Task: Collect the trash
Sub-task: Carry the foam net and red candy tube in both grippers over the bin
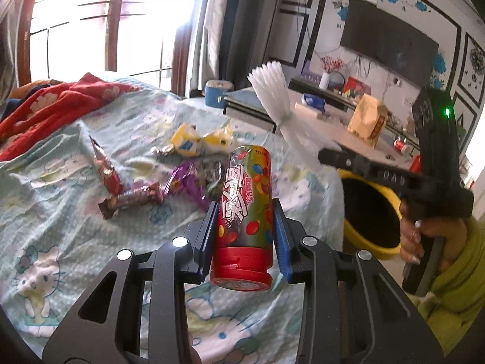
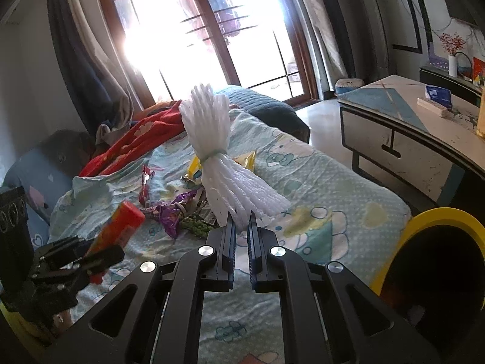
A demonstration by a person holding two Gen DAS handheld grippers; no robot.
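Red candy tube [image 1: 245,212] clamped in left gripper [image 1: 244,227] jaws, tilted; right gripper [image 2: 241,227] jaws pinch white foam net [image 2: 224,166], seemingly above bed.

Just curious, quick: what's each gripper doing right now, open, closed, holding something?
Left gripper: closed on the red candy tube.
Right gripper: closed on the bundle of white foam netting.

Candy tube [image 1: 245,209] — Chinese characters, only "综合果味糖" legible; nothing else readable.
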